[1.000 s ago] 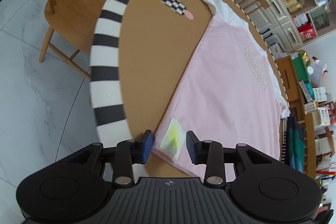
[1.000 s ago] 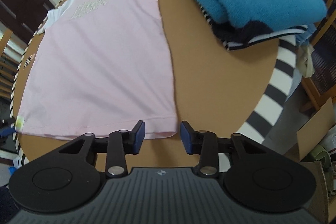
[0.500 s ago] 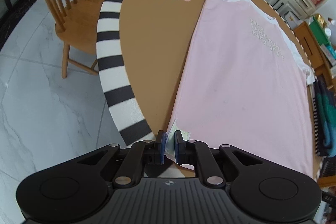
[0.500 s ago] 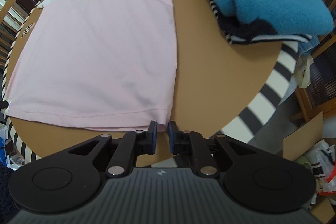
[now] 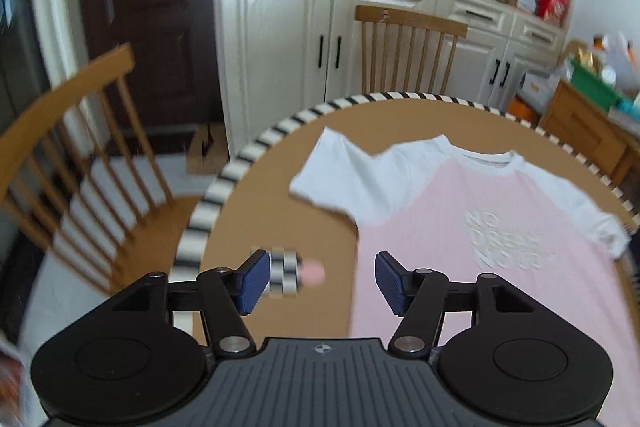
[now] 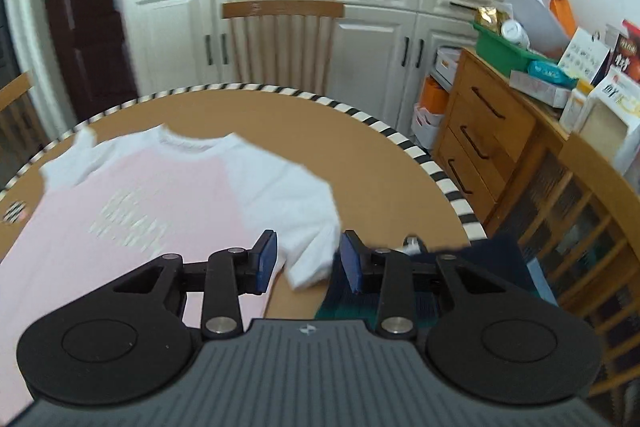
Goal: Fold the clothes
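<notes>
Presently, left tongs (image 5: 318, 281) stood with jaws opening, nothing between them, above bare table (image 5: 280, 187) beside a checkered marker (image 5: 286, 271). Right tongs (image 6: 307, 261) likewise opening, apparently empty, over a white sleeve (image 6: 308, 227). Pink-and-white T-shirt (image 5: 480, 227) lay flat on the table; dark folded clothes (image 6: 500, 263) beside it, blurred.
</notes>
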`<state>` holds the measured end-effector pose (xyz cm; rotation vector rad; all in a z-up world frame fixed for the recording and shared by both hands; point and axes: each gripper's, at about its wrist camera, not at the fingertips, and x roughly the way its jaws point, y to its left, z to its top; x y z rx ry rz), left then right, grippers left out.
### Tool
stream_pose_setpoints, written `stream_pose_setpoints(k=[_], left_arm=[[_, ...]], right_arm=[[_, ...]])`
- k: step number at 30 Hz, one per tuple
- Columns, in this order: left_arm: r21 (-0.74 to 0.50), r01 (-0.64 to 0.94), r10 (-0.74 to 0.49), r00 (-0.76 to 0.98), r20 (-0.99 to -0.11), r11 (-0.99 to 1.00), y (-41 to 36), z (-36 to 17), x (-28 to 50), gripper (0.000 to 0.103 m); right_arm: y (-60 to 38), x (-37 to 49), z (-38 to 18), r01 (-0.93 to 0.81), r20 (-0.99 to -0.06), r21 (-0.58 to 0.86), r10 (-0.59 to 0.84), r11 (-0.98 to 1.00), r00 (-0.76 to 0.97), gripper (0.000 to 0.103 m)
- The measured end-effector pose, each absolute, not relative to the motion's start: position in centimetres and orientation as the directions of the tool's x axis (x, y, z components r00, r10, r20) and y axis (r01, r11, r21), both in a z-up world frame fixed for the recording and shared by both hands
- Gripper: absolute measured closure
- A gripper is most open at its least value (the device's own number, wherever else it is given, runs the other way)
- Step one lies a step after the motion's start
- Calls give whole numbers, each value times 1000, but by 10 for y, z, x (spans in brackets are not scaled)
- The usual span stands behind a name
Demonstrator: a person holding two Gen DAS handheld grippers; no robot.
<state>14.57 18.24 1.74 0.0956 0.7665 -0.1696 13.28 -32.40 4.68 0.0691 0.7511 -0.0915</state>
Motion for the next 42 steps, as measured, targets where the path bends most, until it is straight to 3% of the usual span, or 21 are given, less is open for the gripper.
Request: stream_pose_setpoints(k=[5, 8, 12, 13, 15, 17, 18, 19, 21, 22, 26, 30, 35, 37, 38, 39, 42], left_arm=[[90, 296, -150, 695, -703, 951, 147, -14, 249, 42], [100, 376, -206, 690, -694, 921, 135, -32, 303, 41], [140, 431, -210, 667, -715, 891, 124, -55, 358, 20], [143, 432, -202, 657, -726, 890, 123, -62, 370, 20], [148, 432, -181, 630, -756, 889, 121, -73, 390, 20], [140, 431, -156, 581, -799, 891, 119, -86, 405, 22], [130, 429, -149, 557, -817, 894, 119, -94, 410, 33], [108, 418, -157, 550, -820, 902, 121, -99, 412, 37], [39, 349, -180, 572, -800, 936, 127, -101, 408, 88], [57, 299, -138, 590, -795, 953, 127, -102, 404, 97], [191, 139, 49, 671, -740, 972, 140, -110, 383, 97], [194, -58, 181, 684, -707, 979, 180, -115, 384, 97], [164, -69, 166, 690, -704, 984, 185, -118, 394, 94], [96, -80, 125, 678, -724, 992, 197, -107, 392, 83], [78, -90, 118, 686, -718, 993, 206, -100, 387, 74], [74, -98, 122, 702, -701, 992, 217, -93, 380, 69], [70, -135, 147, 726, -672, 988, 247, -82, 368, 70]], right_arm=[[-338, 234, -6, 131, -723, 100, -19, 986, 691, 65], [-336, 277, -35, 107, -746, 117, 16, 987, 666, 49], [-341, 309, -62, 137, -779, 69, -32, 988, 626, 35], [-343, 315, -68, 147, -790, 58, -45, 987, 612, 35], [-343, 320, -81, 131, -827, 48, -35, 990, 561, 42], [-335, 319, -88, 96, -835, 33, -25, 995, 549, 64], [-330, 318, -89, 82, -834, 28, -22, 996, 552, 86], [-326, 319, -88, 80, -836, 33, -16, 996, 549, 98], [-315, 322, -87, 63, -837, -8, -41, 998, 546, 99], [-309, 325, -87, 37, -834, -46, -59, 998, 548, 99], [-300, 346, -88, 24, -815, -105, -100, 994, 571, 100], [-297, 375, -85, 37, -790, -93, -96, 995, 606, 99], [-283, 406, -90, 46, -792, -151, -148, 988, 593, 93], [-291, 402, -82, 40, -798, -139, -135, 990, 587, 72], [-301, 395, -74, 47, -787, -127, -130, 991, 603, 67], [-313, 388, -66, 62, -775, -117, -131, 991, 619, 66], [-362, 362, -48, 181, -774, -27, -135, 983, 619, 67]])
